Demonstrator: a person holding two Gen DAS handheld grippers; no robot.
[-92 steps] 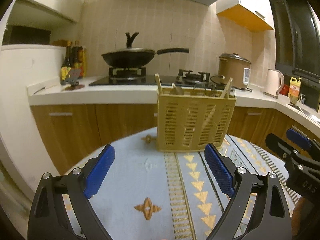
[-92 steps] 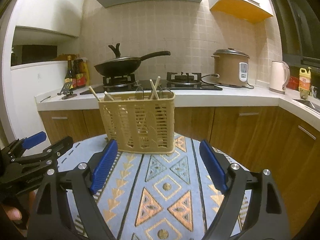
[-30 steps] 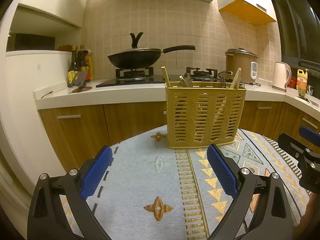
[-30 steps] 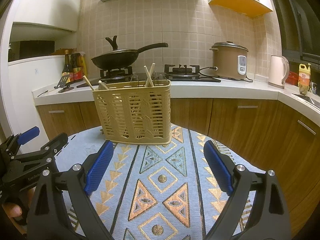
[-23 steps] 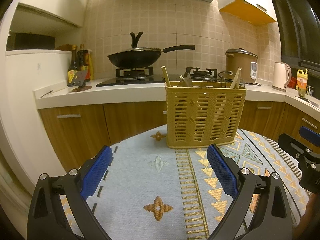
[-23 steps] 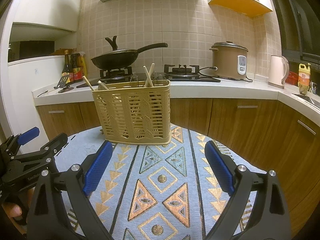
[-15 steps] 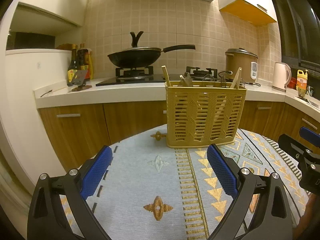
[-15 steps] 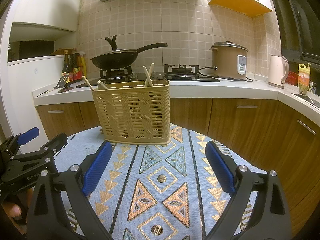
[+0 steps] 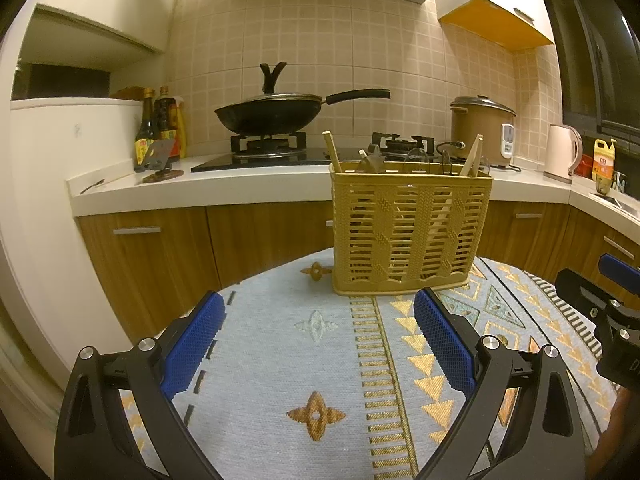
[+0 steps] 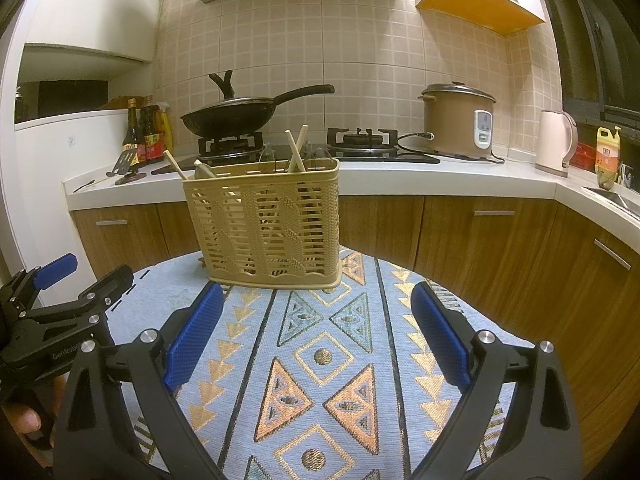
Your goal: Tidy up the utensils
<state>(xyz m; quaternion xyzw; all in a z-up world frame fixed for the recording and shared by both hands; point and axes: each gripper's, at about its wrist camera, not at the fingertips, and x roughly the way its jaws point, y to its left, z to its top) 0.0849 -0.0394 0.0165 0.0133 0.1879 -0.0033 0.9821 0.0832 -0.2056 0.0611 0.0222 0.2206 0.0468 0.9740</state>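
Observation:
A tan slotted utensil basket (image 9: 410,232) stands upright on the far side of a round table with a patterned blue cloth (image 9: 320,360). It also shows in the right wrist view (image 10: 266,224). Chopsticks (image 10: 295,148) and other utensil handles stick out of its top. My left gripper (image 9: 318,332) is open and empty, low over the cloth in front of the basket. My right gripper (image 10: 316,330) is open and empty, also short of the basket. Each gripper shows at the edge of the other's view.
Behind the table runs a kitchen counter (image 9: 200,184) with a wok (image 9: 272,114) on a gas stove, sauce bottles (image 9: 160,126), a rice cooker (image 10: 460,118) and a kettle (image 10: 556,142). Wooden cabinets (image 10: 480,232) stand below.
Both grippers have drawn back slightly and levelled since three seconds ago. Over the last second almost nothing has moved. Both stay open.

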